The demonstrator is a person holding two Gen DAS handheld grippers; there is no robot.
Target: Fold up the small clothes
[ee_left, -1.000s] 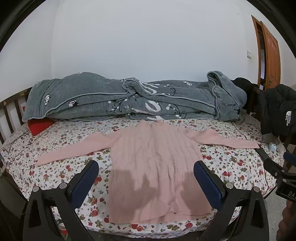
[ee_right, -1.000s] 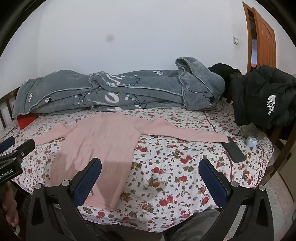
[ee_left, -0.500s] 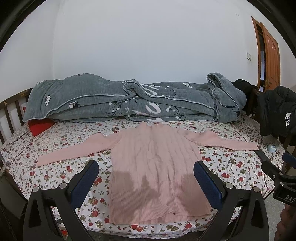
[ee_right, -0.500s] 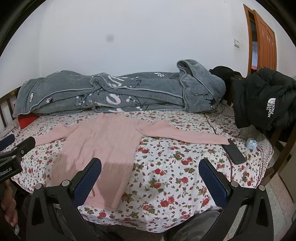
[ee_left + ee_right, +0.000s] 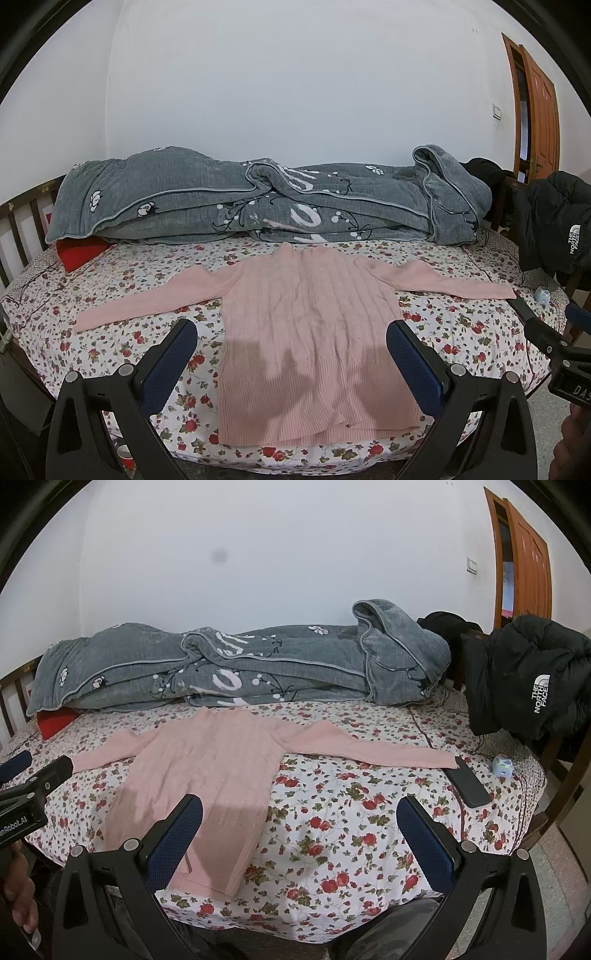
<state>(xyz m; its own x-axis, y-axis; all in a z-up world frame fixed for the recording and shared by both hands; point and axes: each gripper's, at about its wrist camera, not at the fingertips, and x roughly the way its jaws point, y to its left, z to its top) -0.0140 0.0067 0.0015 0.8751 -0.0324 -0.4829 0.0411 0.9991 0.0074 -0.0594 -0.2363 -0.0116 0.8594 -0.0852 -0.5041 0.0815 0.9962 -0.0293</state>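
Spread flat on the floral bed (image 5: 461, 332), the pink sweater (image 5: 310, 332) looks soft and limp, so my gaping, empty left gripper (image 5: 291, 365) and right gripper (image 5: 299, 834) should pinch its sleeve cuffs at nine and three o'clock.

"THE NORTH FACE" is on the black jacket (image 5: 532, 686); the left gripper (image 5: 26, 797) body reads "enRobot_AI", cut off at the frame edge.

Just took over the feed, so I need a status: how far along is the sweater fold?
Done: the pink sweater lies flat on the floral bed sheet, both sleeves spread out.
In hand: nothing. The left gripper and right gripper are both open, short of the near hem.
Left: every fold; no sleeve is turned in yet. A black phone lies by the right cuff.
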